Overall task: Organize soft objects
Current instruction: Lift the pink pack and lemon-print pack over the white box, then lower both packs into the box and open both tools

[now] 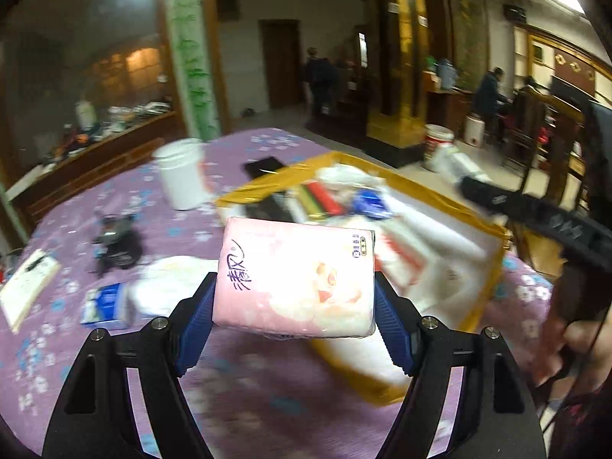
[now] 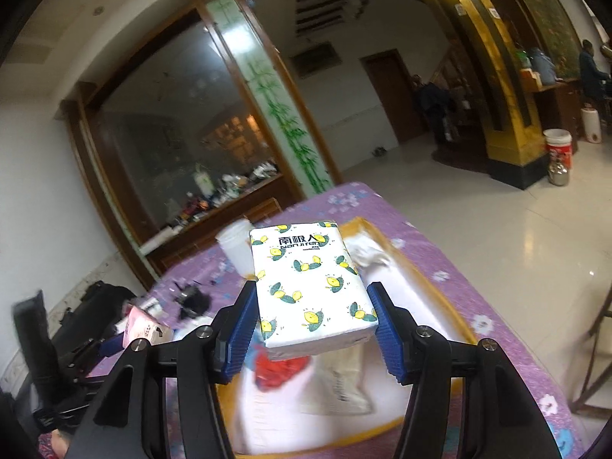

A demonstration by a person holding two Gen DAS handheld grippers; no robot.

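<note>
My left gripper is shut on a pink tissue pack, its blue pads pressing both ends, held above the purple flowered tablecloth. Behind it lies a yellow-rimmed box with white packets, a red-green item and a blue packet inside. My right gripper is shut on a white tissue pack with lemon prints, held over the same yellow-rimmed box. The right gripper's black body shows at the right of the left wrist view. The pink tissue pack shows at the left of the right wrist view.
On the cloth stand a white jar, a black object, a blue-white packet, a white soft bundle, a notepad and a dark phone. A hand is at right. People stand in the background.
</note>
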